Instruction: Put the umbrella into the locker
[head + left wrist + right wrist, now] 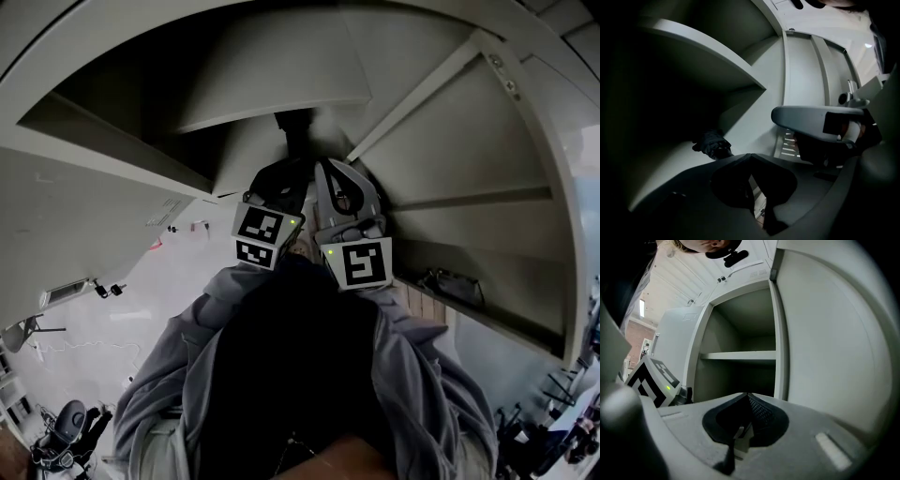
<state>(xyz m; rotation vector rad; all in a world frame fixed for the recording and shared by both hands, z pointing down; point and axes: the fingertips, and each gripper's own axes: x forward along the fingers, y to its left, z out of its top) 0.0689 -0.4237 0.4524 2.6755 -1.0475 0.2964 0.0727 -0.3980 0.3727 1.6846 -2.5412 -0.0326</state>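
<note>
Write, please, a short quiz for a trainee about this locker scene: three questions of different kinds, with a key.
1. True or false: the left gripper holds the umbrella.
2. Where does the umbrella lie? A) inside the locker, below a shelf; B) on the room's floor; C) on top of the locker.
3. How do the jaws of the right gripper stand?

Key: 1 false, the left gripper is shut and empty, apart from the umbrella. 2 A. 3 together, with nothing between them.

Pale floor (94,319); black office chair (70,427)
</note>
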